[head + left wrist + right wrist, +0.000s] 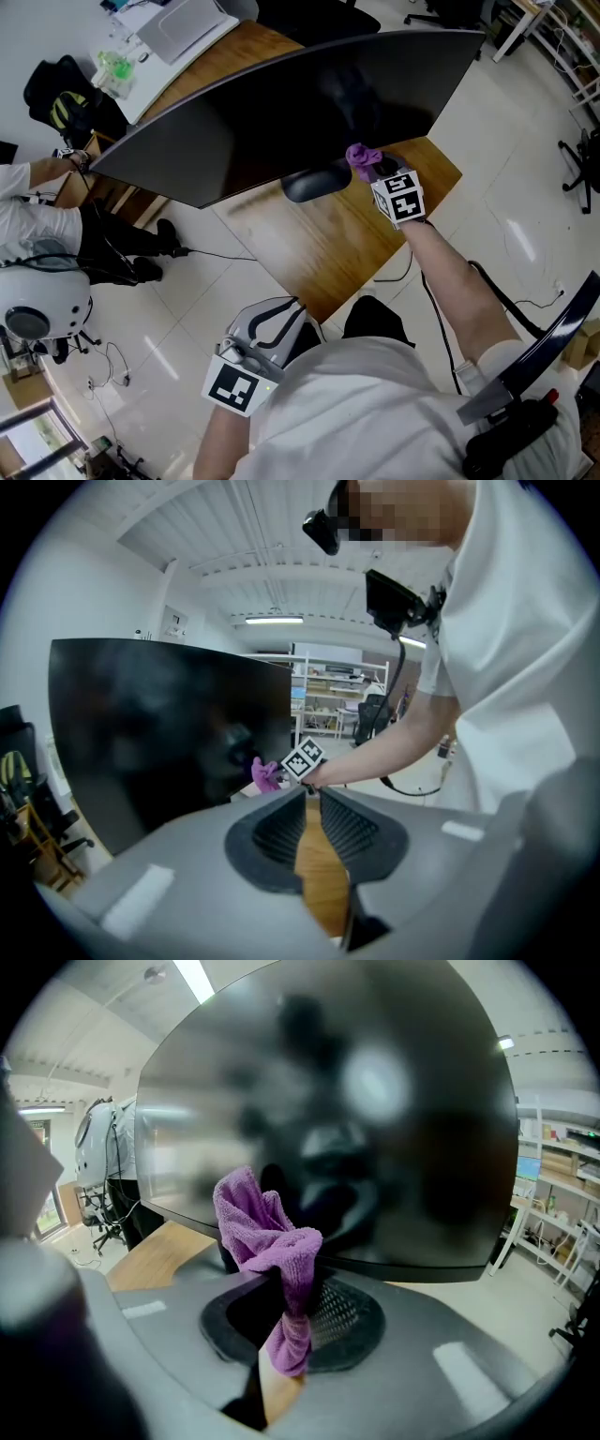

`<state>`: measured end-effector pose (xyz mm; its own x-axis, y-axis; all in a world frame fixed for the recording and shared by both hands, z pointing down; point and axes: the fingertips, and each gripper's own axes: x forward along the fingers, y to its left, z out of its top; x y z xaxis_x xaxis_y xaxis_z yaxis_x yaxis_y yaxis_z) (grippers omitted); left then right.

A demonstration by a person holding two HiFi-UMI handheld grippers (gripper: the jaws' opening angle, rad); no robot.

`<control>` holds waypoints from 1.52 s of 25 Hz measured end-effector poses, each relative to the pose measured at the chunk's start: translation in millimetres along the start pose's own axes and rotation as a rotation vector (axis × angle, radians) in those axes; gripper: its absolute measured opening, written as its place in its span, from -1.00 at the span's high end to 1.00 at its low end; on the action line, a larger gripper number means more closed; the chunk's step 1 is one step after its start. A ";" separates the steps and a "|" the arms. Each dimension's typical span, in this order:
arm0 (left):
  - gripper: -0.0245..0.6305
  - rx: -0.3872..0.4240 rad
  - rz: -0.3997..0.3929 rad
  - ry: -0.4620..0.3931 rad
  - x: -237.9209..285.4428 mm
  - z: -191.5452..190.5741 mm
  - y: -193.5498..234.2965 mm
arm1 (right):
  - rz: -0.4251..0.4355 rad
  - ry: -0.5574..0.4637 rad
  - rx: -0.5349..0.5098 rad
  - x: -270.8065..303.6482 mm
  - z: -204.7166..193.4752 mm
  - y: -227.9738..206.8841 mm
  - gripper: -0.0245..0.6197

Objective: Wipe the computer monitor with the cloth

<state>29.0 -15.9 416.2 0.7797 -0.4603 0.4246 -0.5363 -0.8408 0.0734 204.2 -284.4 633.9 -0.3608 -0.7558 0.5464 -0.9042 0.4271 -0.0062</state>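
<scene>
Closest to me, my left gripper (pixel 246 370) hangs by my body, jaws together on nothing. Farther out over the desk (pixel 319 253), my right gripper (pixel 377 173) is clamped on the purple cloth (pixel 361 157), which sits at the lower edge of the monitor (pixel 281 112). I'd press the bunched cloth flat against the glass and sweep evenly. Only the right gripper view shows the cloth's tail pinched between the jaws. Only the head view shows how much screen stretches leftward.

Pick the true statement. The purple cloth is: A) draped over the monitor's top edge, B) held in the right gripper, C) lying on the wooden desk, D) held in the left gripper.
B: the right gripper view shows the purple cloth pinched in the fingers of the right gripper, just in front of the monitor near its lower edge.
</scene>
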 end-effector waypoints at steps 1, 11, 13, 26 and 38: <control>0.71 0.002 -0.006 0.002 4.9 1.4 -1.8 | -0.006 -0.001 0.005 -2.3 -0.7 -7.6 0.77; 0.71 0.020 -0.061 0.022 53.0 17.8 -18.2 | -0.065 -0.001 0.036 -19.8 -18.6 -76.9 0.77; 0.71 0.021 -0.071 0.025 62.0 20.5 -21.6 | -0.078 -0.002 0.044 -23.2 -22.3 -89.7 0.77; 0.71 0.050 -0.094 0.031 91.9 37.0 -35.7 | -0.155 -0.002 0.102 -46.2 -31.6 -158.6 0.77; 0.71 0.064 -0.070 -0.015 85.1 49.4 -32.7 | -0.181 -0.066 0.100 -72.5 11.4 -177.2 0.77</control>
<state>128.9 -41.6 405.3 0.8195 -0.4038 0.4067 -0.4590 -0.8874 0.0439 388.0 -310.9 585.8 -0.2017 -0.8479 0.4903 -0.9725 0.2328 0.0024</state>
